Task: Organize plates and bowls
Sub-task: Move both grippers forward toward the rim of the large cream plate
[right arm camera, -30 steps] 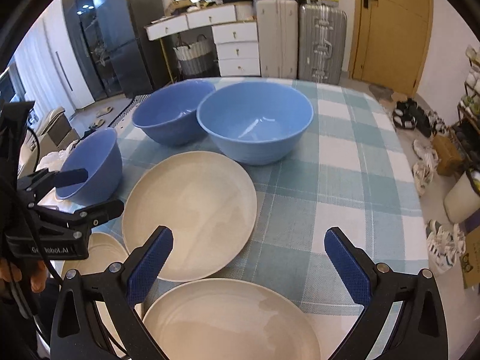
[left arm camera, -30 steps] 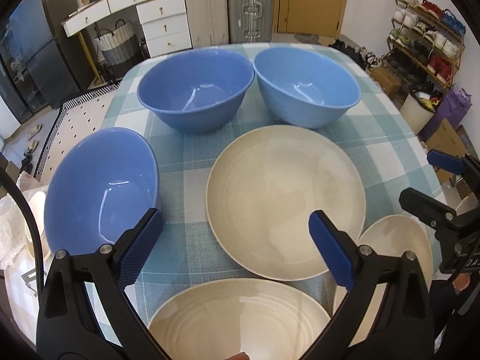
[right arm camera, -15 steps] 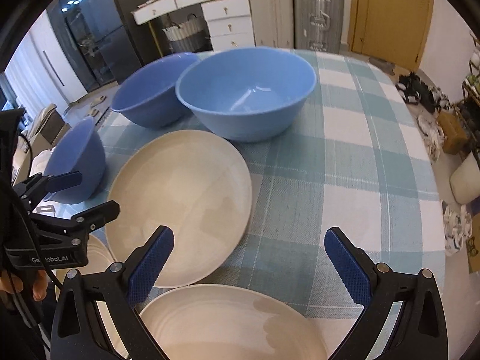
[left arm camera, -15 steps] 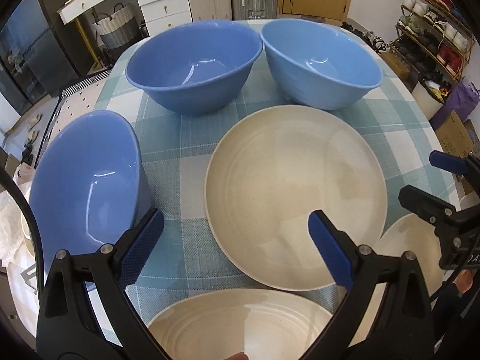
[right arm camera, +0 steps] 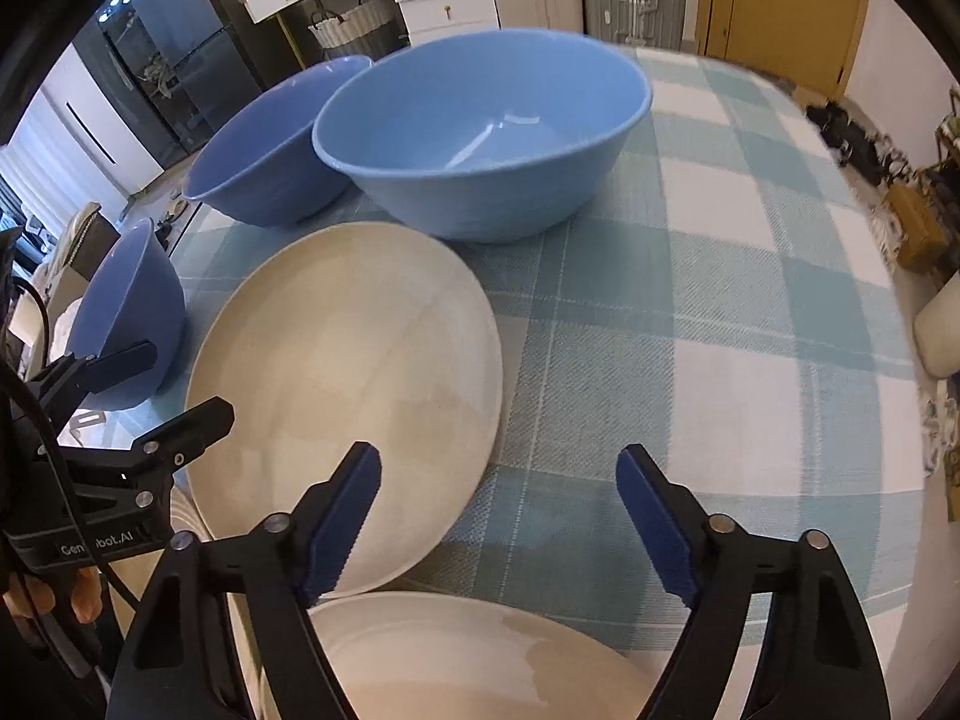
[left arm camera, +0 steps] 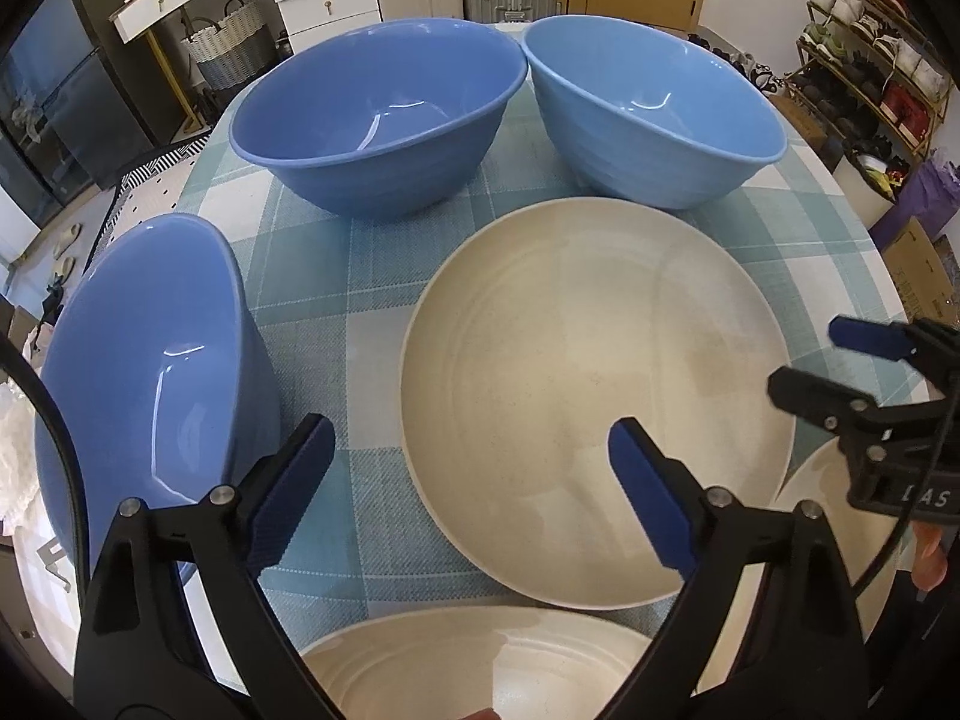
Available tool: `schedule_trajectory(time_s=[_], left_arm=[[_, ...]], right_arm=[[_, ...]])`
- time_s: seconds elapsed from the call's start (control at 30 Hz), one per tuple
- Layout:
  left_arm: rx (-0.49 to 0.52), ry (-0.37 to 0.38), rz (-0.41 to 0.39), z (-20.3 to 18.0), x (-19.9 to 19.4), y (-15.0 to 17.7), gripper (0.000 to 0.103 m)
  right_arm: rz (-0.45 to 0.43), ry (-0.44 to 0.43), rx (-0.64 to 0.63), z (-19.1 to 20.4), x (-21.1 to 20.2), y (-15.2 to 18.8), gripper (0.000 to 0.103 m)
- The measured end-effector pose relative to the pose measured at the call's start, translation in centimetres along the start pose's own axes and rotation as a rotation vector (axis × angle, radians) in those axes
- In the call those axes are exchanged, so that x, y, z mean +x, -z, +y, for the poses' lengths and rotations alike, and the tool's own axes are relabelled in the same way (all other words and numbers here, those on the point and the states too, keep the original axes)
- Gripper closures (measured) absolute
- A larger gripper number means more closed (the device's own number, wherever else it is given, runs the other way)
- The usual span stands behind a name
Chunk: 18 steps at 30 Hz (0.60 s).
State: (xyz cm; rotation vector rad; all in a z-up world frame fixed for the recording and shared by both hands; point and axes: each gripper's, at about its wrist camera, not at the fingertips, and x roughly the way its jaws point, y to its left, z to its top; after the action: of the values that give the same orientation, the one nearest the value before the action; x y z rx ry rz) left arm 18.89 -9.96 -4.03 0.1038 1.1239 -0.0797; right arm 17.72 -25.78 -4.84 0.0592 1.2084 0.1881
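Left gripper (left arm camera: 468,468) fingers spread and closing, nothing between the pads; they hang over the surface (left arm camera: 336,324), which wears a teal-and-white check cloth. Left finger (left arm camera: 294,474) sits just beside the near blue bowl (left arm camera: 144,372); right finger (left arm camera: 651,498) is over the big cream plate (left arm camera: 594,396). Beyond the fingertips: darker blue bowl (left arm camera: 378,120) and lighter blue bowl (left arm camera: 654,108), rims touching or nearly so. Second cream plate (left arm camera: 474,666) below the fingers at the bottom edge.

Right gripper (right arm camera: 498,516) fingers also apart and closing, nothing clamped. Its left finger (right arm camera: 345,516) overlaps the big cream plate's rim, right finger (right arm camera: 657,522) is over bare cloth. Third cream plate (right arm camera: 456,660) under the fingers, near edge.
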Motion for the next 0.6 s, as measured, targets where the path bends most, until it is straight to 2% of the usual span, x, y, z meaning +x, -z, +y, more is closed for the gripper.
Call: schedule_trajectory(time_s=[0.07, 0.13, 0.23, 0.37, 0.5, 0.6], left_arm=[[0.001, -0.004, 0.002, -0.1, 0.1, -0.1, 0.018], [0.001, -0.007, 0.007, -0.3, 0.3, -0.2, 0.024], [0.011, -0.007, 0.007, -0.6, 0.5, -0.2, 0.024], [0.019, -0.025, 0.019, -0.5, 0.8, -0.4, 0.024], [0.023, -0.030, 0.027, -0.7, 1.0, -0.5, 0.024], [0.032, -0.009, 0.038, -0.8, 1.3, -0.9, 0.025]], right_arm=[[0.017, -0.006, 0.007, 0.0, 0.6, 0.0, 0.029], [0.024, -0.009, 0.012, 0.0, 0.9, -0.1, 0.030], [0.030, -0.020, 0.019, -0.1, 1.1, -0.2, 0.031], [0.041, -0.031, 0.021, -0.2, 1.5, -0.3, 0.040], [0.052, -0.047, 0.034, -0.4, 2.0, -0.2, 0.040], [0.063, -0.064, 0.050, -0.5, 2.3, -0.2, 0.043]])
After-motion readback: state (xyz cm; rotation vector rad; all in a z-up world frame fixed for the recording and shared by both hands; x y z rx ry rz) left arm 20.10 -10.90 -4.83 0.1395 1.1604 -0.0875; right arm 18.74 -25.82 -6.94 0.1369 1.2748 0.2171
